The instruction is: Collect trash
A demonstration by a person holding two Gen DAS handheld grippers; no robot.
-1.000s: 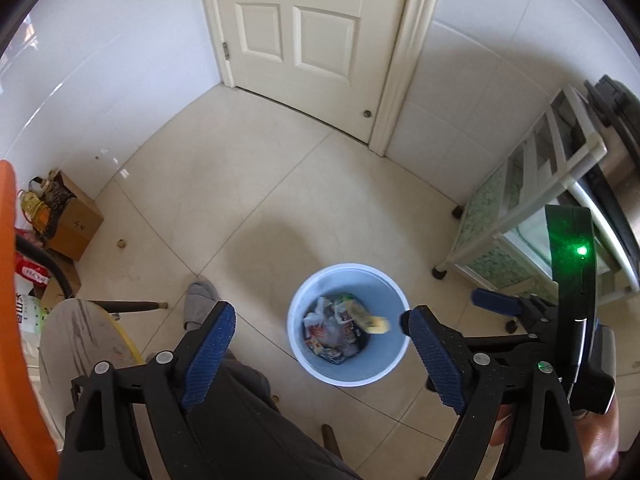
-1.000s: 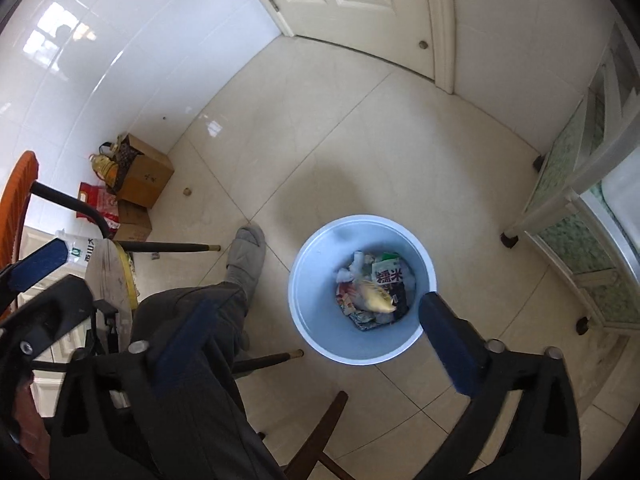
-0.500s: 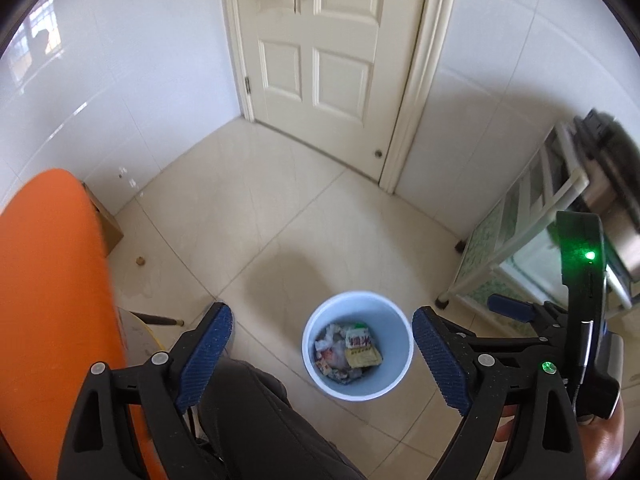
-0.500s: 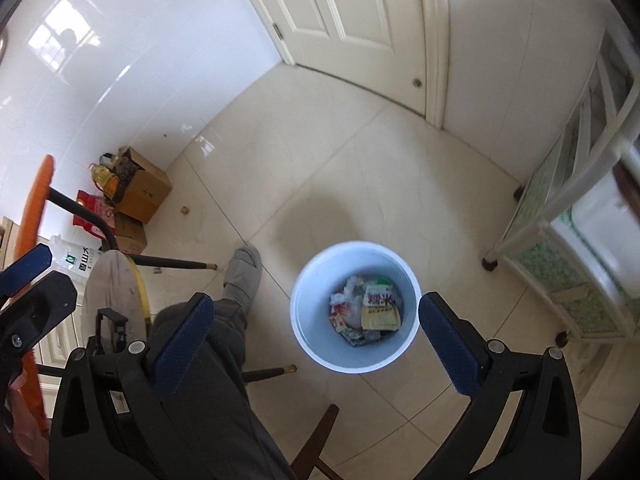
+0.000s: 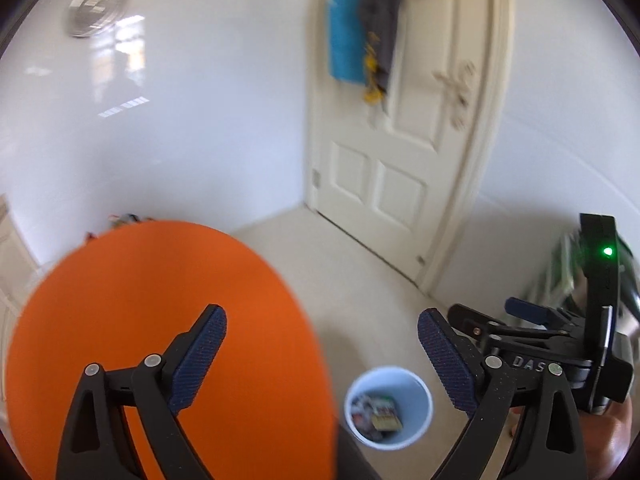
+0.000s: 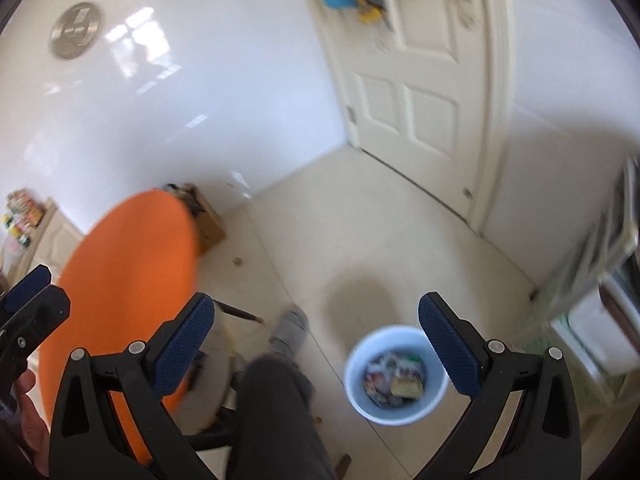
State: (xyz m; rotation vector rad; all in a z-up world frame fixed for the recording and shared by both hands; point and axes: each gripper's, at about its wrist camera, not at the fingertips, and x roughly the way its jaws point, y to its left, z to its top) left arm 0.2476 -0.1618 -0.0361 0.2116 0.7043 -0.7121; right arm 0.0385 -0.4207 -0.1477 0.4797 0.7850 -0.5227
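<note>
Tiled floor (image 6: pixel 360 240): bin (image 6: pixel 394 376) upright (mouth upward).

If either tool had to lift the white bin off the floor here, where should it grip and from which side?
Probably the rim of the white bin, taken from straight above. The bin stands upright and open-topped on the floor, its round body looks too wide for the pads, and its thin lip is bare all round, with the wrappers lying low inside.

left hand-held gripper (image 5: pixel 322 344): jaws opening, empty | right hand-held gripper (image 6: pixel 316 332): jaws wide, empty
</note>
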